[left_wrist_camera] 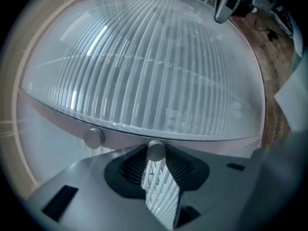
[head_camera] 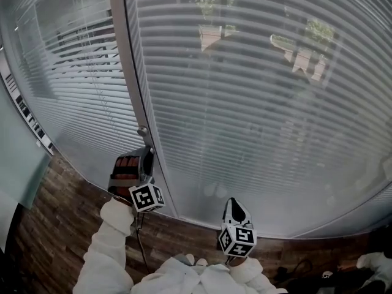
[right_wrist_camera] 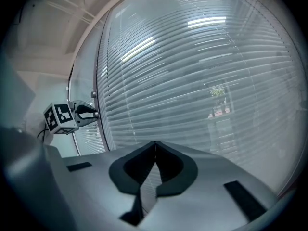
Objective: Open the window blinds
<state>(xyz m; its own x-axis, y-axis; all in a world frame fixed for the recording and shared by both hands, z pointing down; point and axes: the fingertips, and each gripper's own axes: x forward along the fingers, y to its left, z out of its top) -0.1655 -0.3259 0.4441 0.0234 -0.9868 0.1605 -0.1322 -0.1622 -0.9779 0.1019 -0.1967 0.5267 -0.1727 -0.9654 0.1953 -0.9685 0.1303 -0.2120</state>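
White slatted blinds (head_camera: 257,103) hang behind glass on both sides of a grey upright frame (head_camera: 130,66). A small round knob (head_camera: 143,129) sits on that frame. My left gripper (head_camera: 147,153) is held right up to the frame just below it. In the left gripper view a second round knob (left_wrist_camera: 155,150) sits between the jaw tips, with the pads against its sides; the left gripper (left_wrist_camera: 155,154) is shut on it. The other knob (left_wrist_camera: 93,137) is off to the left. My right gripper (head_camera: 236,206) hangs lower right, shut and empty (right_wrist_camera: 155,143), facing the blinds (right_wrist_camera: 207,85).
Brown brick-patterned flooring (head_camera: 61,225) runs along the foot of the window. A frosted glass panel (head_camera: 21,164) stands at the left. Dark cables and gear (head_camera: 300,268) lie at the bottom right. White sleeves (head_camera: 110,256) fill the lower middle.
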